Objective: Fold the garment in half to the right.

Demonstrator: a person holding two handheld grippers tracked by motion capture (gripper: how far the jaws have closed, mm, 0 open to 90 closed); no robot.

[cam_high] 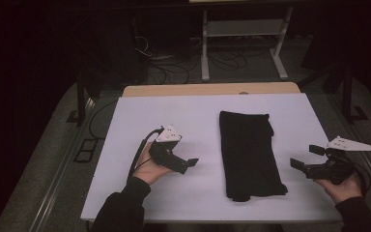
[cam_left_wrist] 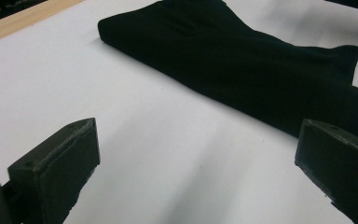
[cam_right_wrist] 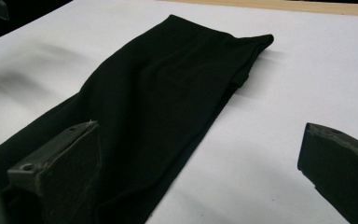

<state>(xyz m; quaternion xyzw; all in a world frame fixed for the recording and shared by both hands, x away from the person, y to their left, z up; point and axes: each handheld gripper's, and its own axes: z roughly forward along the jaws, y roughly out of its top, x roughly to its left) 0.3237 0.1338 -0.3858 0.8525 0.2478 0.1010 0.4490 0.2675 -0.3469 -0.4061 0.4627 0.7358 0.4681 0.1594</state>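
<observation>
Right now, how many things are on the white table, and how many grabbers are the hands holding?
Black folded cloth: 1, lying flat on the white table
Grabbers: 2, the left gripper and the right gripper, both open and apart from the cloth
Total: 3

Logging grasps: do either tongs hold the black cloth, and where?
Nothing is held. Left tongs and right tongs are open, either side of the cloth.

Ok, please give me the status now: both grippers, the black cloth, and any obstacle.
Left gripper open, empty. Right gripper open, empty. Black cloth folded flat between them, untouched. White table around it, nothing in the way.
</observation>
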